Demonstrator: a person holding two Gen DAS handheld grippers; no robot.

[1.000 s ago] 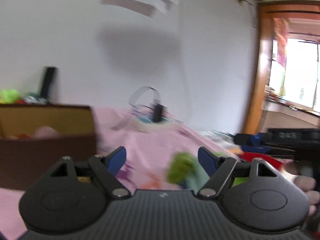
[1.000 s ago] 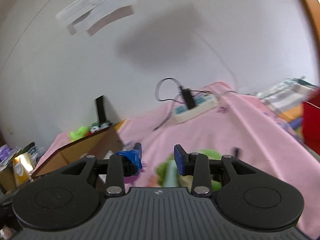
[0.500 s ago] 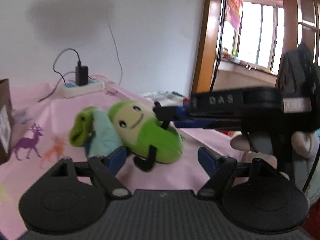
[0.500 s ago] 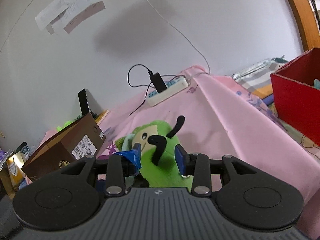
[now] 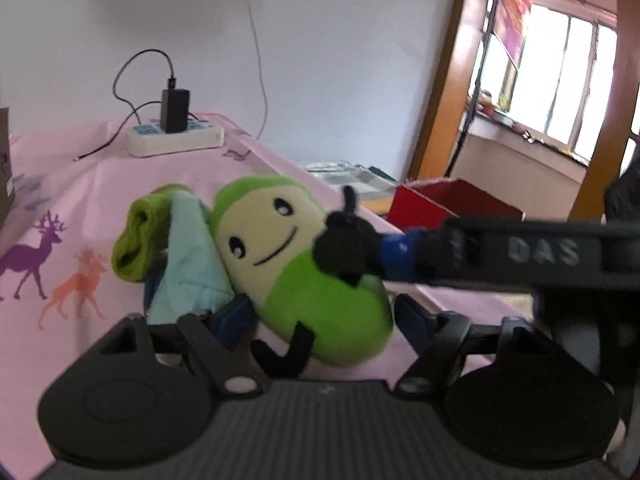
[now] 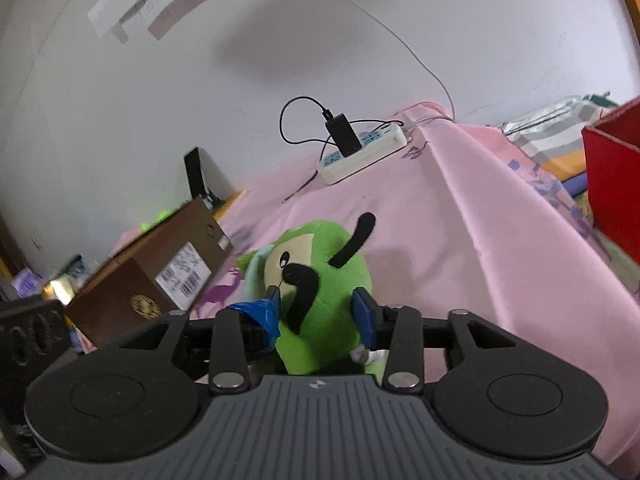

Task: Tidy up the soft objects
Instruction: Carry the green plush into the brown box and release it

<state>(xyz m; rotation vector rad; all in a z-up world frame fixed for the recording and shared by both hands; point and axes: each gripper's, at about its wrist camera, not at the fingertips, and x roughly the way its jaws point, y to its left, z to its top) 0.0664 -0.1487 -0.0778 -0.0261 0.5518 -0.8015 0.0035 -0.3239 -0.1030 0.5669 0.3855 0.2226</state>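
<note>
A green plush toy point(image 5: 288, 248) with a smiling cream face and black limbs lies on the pink sheet point(image 5: 80, 200), leaning on a light-blue cloth point(image 5: 188, 264) and a green sock point(image 5: 136, 240). My left gripper point(image 5: 324, 320) straddles the toy's lower end. Its jaws are closing, and the pads do not visibly press. The right tool's black bar point(image 5: 540, 252) reaches in from the right to the toy's upper side. In the right wrist view my right gripper point(image 6: 316, 314) has the plush point(image 6: 320, 248) and one black arm between its blue pads, with its jaws opening.
A white power strip point(image 5: 176, 140) with a black charger sits at the back of the bed by the wall. A red box point(image 5: 452, 204) stands off the right edge. A brown cardboard box point(image 6: 160, 280) lies to the left. The door frame and window are at right.
The left gripper swung right, away from the brown box, and came down around the plush, its fingers a little narrower. The right gripper sank over the plush, fingers spreading slightly.
</note>
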